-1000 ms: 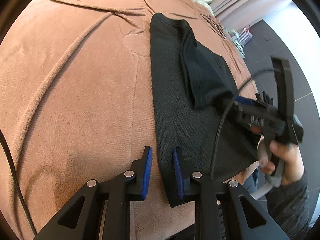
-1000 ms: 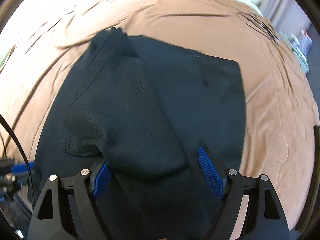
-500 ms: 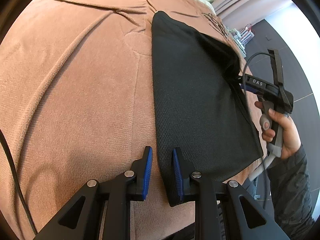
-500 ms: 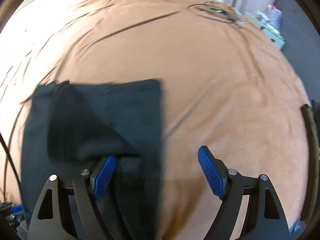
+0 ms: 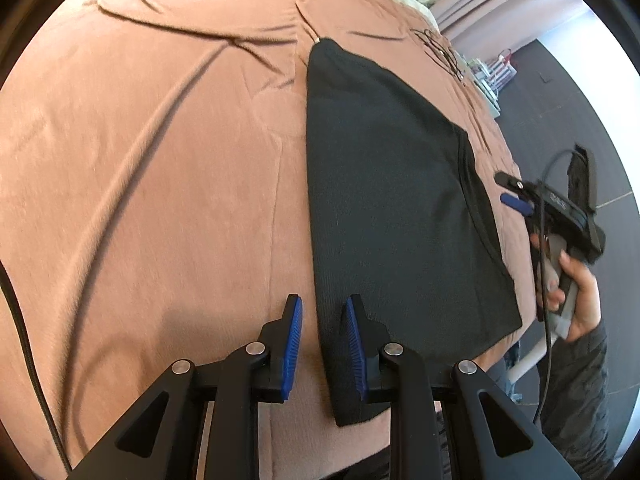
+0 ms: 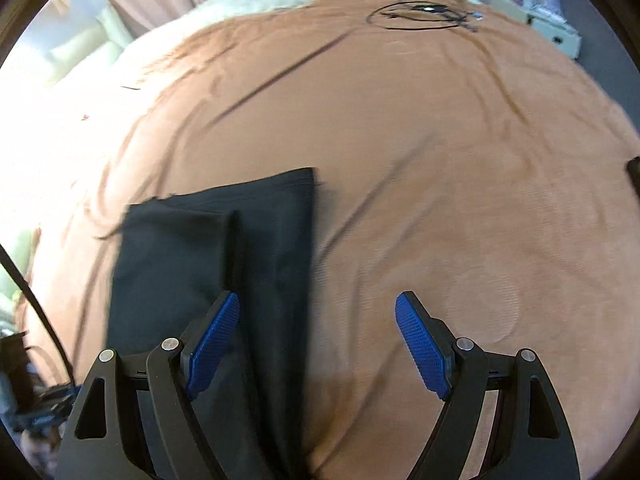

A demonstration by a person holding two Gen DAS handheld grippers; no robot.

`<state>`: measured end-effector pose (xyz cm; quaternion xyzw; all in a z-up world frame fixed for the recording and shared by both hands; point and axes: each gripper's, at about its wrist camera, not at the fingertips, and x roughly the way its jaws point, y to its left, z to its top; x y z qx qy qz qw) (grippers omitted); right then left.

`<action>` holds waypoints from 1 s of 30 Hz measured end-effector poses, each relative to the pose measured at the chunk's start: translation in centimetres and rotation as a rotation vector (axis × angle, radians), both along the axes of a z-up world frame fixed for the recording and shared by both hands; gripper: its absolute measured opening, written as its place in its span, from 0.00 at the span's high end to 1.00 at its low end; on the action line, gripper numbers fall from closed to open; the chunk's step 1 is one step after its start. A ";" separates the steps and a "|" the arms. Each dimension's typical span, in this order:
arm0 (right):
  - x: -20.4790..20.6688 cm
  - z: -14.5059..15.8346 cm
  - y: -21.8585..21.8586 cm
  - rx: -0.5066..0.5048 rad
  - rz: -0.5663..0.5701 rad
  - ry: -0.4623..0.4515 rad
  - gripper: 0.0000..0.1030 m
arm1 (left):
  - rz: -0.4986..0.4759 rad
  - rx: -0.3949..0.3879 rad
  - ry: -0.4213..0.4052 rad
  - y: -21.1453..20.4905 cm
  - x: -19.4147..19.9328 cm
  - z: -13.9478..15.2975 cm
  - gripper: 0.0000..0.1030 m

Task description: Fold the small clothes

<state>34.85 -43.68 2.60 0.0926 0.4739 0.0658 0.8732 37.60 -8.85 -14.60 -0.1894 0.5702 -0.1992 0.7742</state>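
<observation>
Fabric of a dark, flat-folded garment [image 5: 392, 216] was spread over a brown bedspread [image 5: 160, 200] covering the bed, its long edges running from near to far. In the left wrist view, the left tongs [image 5: 324, 344] were seen at the garment's near left corner, the blue pads set a little apart. The left edge of the cloth lay in the gap between them, but whether it was actually pinched could not be told. At the right of that view, beyond the garment's right edge, the right tongs [image 5: 510, 192] were held in a hand [image 5: 576, 292] with a dark sleeve, clear of the cloth.

In the right wrist view, the right tongs [image 6: 318, 344] were shown spread wide with nothing gripped; the left pad hung over the garment [image 6: 208, 264], the right pad over bare bedspread [image 6: 440, 160]. A fold line was seen running down the garment's middle. A coil of black cable [image 6: 420, 14] lay on the far side of the bed.
</observation>
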 end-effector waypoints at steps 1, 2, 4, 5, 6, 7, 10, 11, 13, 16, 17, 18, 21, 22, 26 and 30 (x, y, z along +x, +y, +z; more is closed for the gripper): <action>-0.2 -0.2 -0.6 0.020 0.011 0.001 0.23 | 0.005 -0.001 0.000 0.0 0.4 0.1 0.75; -0.1 -0.2 -0.7 0.053 0.032 0.004 0.23 | 0.011 -0.001 0.000 0.1 0.8 0.2 0.74; 0.1 -0.4 -1.3 0.103 0.067 0.009 0.23 | 0.024 -0.008 -0.006 0.1 1.8 0.4 0.60; 0.4 -0.7 -1.4 0.122 0.081 0.013 0.23 | 0.030 -0.011 -0.011 0.1 2.2 0.5 0.57; 0.7 -1.0 -1.6 0.142 0.091 0.018 0.23 | 0.037 -0.012 -0.019 0.1 2.8 0.6 0.54; 0.9 -1.1 -2.0 0.154 0.098 0.022 0.23 | 0.040 -0.009 -0.025 0.1 3.3 0.7 0.54; 1.9 -2.0 -2.8 0.182 0.119 0.035 0.23 | 0.049 -0.013 -0.023 -0.2 4.9 0.6 0.54; 2.4 -2.6 -3.2 0.204 0.125 0.043 0.23 | 0.054 -0.015 -0.021 -0.2 5.6 0.5 0.54; 2.9 -3.1 -3.8 0.245 0.132 0.050 0.23 | 0.059 -0.022 -0.021 -0.3 6.6 0.2 0.54; 4.0 -4.2 -4.9 0.322 0.153 0.061 0.25 | 0.062 -0.034 -0.020 -0.6 8.2 -0.1 0.54; 4.6 -4.7 -5.2 0.361 0.167 0.067 0.26 | 0.061 -0.035 -0.019 -0.6 8.7 -0.2 0.54; 4.7 -4.9 -5.6 0.377 0.171 0.068 0.27 | 0.056 -0.039 -0.018 -0.9 9.5 -0.4 0.54; 6.0 -5.8 -6.5 0.440 0.195 0.074 0.29 | 0.050 -0.042 -0.014 -1.3 11.3 -0.8 0.54; 6.2 -6.0 -6.7 0.445 0.199 0.074 0.29 | 0.048 -0.041 -0.016 -1.4 11.7 -0.9 0.54; 7.8 -6.8 -7.6 0.481 0.237 0.071 0.29 | 0.050 -0.043 -0.020 -2.0 14.2 -1.1 0.55; 9.3 -7.4 -7.6 0.429 0.263 0.072 0.38 | 0.062 -0.049 -0.020 -2.4 16.2 -1.5 0.64</action>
